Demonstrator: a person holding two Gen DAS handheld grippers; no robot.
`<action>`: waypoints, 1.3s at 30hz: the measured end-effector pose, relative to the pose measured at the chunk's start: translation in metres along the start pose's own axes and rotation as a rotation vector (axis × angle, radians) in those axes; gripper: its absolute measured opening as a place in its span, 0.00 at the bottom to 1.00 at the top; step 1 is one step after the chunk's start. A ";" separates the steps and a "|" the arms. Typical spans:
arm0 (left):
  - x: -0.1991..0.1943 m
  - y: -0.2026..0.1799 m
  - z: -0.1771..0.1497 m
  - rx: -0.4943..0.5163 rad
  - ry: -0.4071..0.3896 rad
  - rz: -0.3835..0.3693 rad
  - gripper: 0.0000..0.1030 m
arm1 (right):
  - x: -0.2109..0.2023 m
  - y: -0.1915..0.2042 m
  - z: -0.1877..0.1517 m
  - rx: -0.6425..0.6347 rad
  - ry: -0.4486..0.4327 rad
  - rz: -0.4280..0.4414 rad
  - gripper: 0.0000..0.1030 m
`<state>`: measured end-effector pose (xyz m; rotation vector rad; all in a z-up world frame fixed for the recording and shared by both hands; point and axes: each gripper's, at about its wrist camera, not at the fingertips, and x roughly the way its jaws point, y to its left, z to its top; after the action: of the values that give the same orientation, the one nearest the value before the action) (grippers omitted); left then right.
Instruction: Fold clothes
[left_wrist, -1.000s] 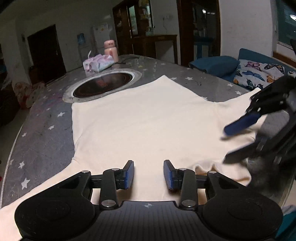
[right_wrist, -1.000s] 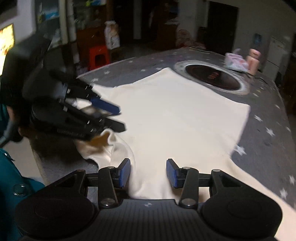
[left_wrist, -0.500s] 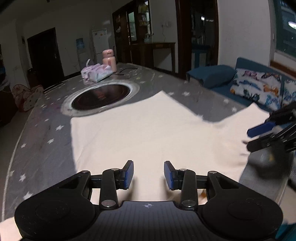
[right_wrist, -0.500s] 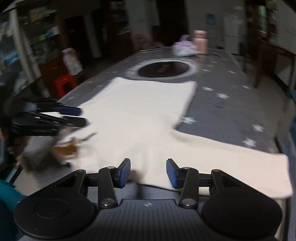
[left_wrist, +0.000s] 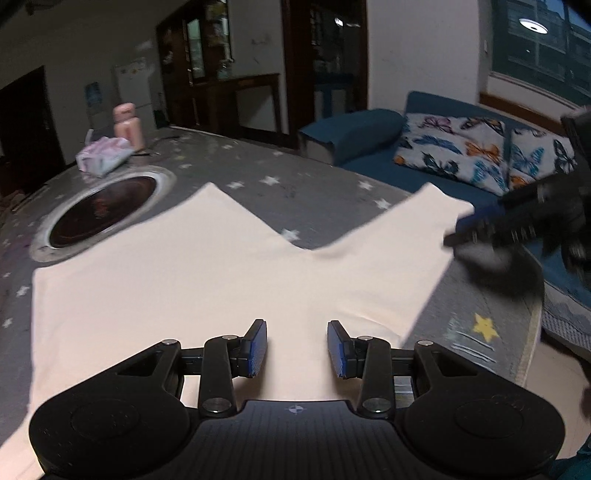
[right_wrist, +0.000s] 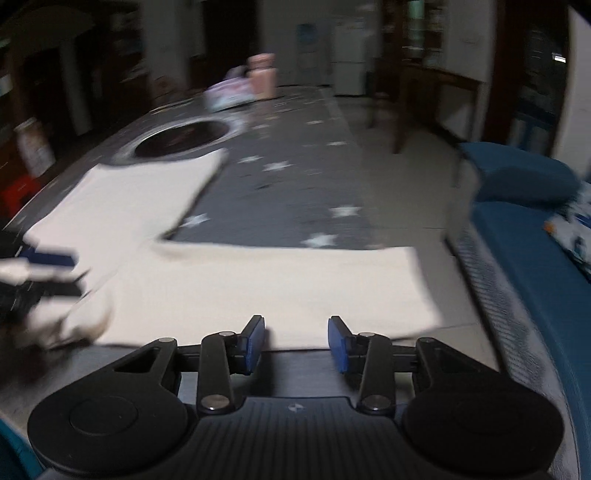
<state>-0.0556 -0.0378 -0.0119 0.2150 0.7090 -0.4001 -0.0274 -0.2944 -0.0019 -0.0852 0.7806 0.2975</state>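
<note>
A cream long-sleeved garment (left_wrist: 184, 273) lies flat on the grey star-print table (left_wrist: 303, 195). One sleeve runs out to the right (left_wrist: 417, 221); it also shows in the right wrist view (right_wrist: 280, 284). My left gripper (left_wrist: 297, 347) is open and empty, low over the garment's near edge. My right gripper (right_wrist: 297, 341) is open and empty just in front of the sleeve's near edge. In the left wrist view the right gripper (left_wrist: 476, 229) sits at the sleeve end. In the right wrist view the left gripper (right_wrist: 44, 266) is blurred at far left.
A round dark burner recess (left_wrist: 99, 212) is set in the table beyond the garment. A tissue pack (left_wrist: 103, 157) and a pink bottle (left_wrist: 125, 123) stand at the far end. A blue sofa with butterfly cushions (left_wrist: 480, 155) lies beyond the table's right edge (left_wrist: 535, 321).
My right gripper has swung away from the collar area out along the right sleeve to its end. My left gripper has turned right. The sleeve now lies spread out flat.
</note>
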 end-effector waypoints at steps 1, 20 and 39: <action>0.001 -0.002 -0.001 0.006 0.002 -0.001 0.38 | -0.002 -0.008 0.000 0.026 -0.010 -0.028 0.37; 0.001 -0.009 -0.001 0.028 0.004 0.005 0.41 | 0.005 -0.084 0.005 0.341 -0.097 -0.044 0.04; -0.015 0.013 0.002 -0.045 -0.045 0.045 0.52 | -0.026 -0.057 0.052 0.269 -0.208 0.025 0.04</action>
<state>-0.0593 -0.0223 0.0000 0.1784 0.6669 -0.3448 0.0075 -0.3454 0.0513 0.2062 0.6088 0.2187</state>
